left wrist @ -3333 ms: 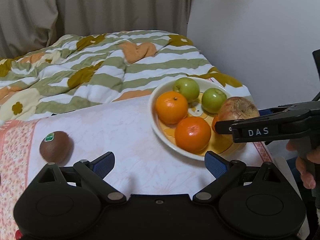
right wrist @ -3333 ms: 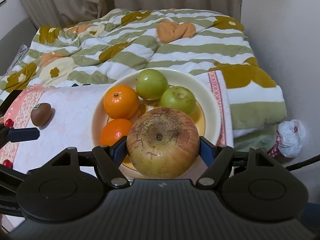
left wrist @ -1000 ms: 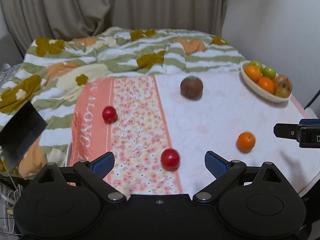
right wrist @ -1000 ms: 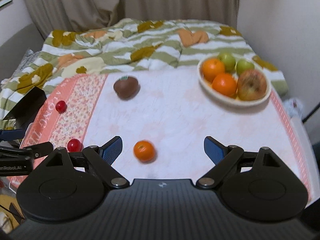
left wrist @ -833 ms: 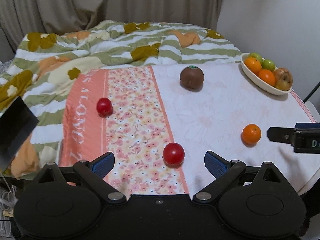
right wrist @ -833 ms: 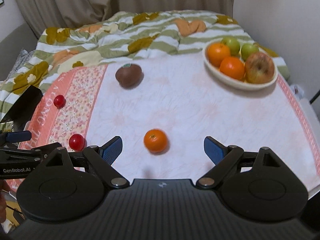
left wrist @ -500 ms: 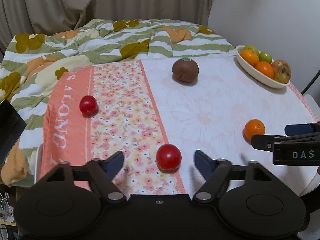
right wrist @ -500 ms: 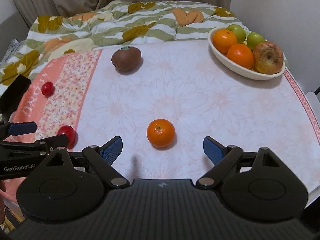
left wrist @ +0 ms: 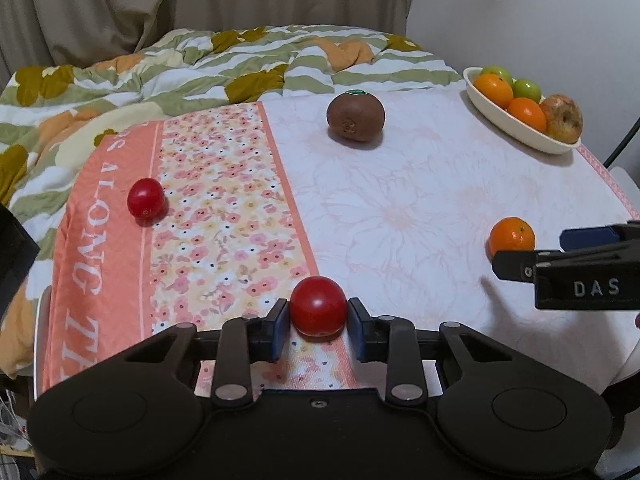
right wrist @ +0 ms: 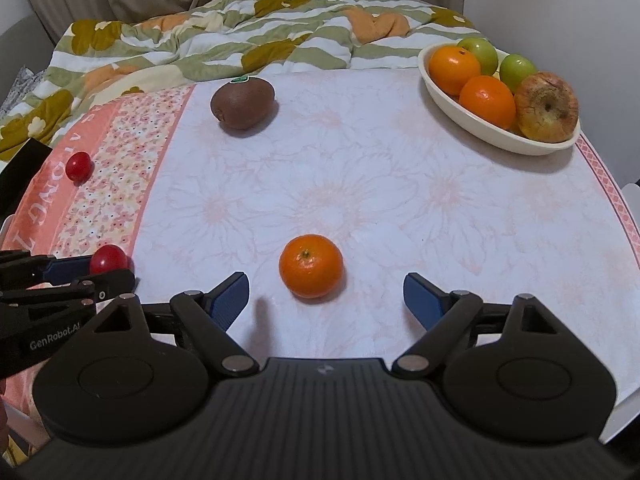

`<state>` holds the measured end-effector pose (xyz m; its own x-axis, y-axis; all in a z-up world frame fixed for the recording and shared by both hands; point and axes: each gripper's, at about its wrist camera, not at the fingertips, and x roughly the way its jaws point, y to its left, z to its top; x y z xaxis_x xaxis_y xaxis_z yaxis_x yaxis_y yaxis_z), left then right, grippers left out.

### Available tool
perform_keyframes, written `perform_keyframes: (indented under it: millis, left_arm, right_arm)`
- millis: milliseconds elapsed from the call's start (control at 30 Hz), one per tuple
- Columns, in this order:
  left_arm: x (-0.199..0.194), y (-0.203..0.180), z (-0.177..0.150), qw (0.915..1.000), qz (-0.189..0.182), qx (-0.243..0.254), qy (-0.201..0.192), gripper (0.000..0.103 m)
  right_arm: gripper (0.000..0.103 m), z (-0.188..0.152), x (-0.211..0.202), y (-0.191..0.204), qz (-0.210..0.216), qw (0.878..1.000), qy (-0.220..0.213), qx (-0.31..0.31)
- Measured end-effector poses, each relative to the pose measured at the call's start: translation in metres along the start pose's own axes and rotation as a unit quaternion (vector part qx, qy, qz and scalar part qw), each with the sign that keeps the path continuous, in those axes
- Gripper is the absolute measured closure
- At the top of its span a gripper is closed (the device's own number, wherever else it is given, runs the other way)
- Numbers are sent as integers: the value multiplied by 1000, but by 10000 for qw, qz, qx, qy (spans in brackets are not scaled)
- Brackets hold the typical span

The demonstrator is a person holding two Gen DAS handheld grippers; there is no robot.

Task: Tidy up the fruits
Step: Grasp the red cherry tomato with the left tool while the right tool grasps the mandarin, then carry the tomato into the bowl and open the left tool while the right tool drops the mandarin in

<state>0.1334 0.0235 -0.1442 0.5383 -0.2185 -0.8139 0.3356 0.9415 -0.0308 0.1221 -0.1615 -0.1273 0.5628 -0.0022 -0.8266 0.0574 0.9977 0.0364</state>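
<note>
Left gripper (left wrist: pixel 319 322) clamps the near cherry tomato (left wrist: pixel 318 311), both blue pads on its sides; the tomato's underside is hidden behind the gripper body, so whether it rests on the cloth I cannot tell; from the right wrist view this tomato (right wrist: pixel 108 259) is half covered by the left fingers. Right gripper (right wrist: pixel 326 294) is wide, jaws closing, nothing pressed; the small orange (right wrist: pixel 311 266) sits just ahead of the gap, apart from both pads. Landmark: bowl (right wrist: pixel 480 130) at the far right corner of the tablecloth (right wrist: pixel 360 184), close to the table's right edge; it holds two oranges, two green apples and a wrinkled apple (right wrist: pixel 546 106), the green ones partly hidden behind the oranges. Kiwi (right wrist: pixel 243 104) sits far left of the bowl near the cloth's back edge, beside the striped blanket (right wrist: pixel 224 28); second tomato (right wrist: pixel 77 165) lies further left of it, on the pink band near the left edge; a dark object is cut off at the left frame edge, unidentifiable. Open cloth between the bowl and the small orange; near table edge hidden under the gripper bodies.
</note>
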Motion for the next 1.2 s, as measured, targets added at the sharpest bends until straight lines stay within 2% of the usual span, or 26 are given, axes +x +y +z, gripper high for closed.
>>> perform_keyframes:
  millis: [100,167,400,533,867,1200]
  left_arm:
    - [0,0,0,10000,21,-14,17,69]
    - [0,0,0,10000,34,-31,31,69]
    - [-1,-2,-2,9999,109,-79,64,69]
    - [-3,-2,-4,9998,136,-150,81,69]
    - [-16,-1,-6,9994,180,-298,41,70]
    - [-56,-13,10,9989,-24,-192,-422,70]
  right_arm:
    - [10,2,5,1,5,10000,16,-96]
    - [21,4,8,0,56,9999,51,-123]
    - [31,6,17,3,185,9995,104,-247]
    - [50,8,19,6,177,9991,67,-388]
    - [50,11,4,7,293,9984,-3,-479]
    - [50,19,-43,0,290,9985,-272,-374]
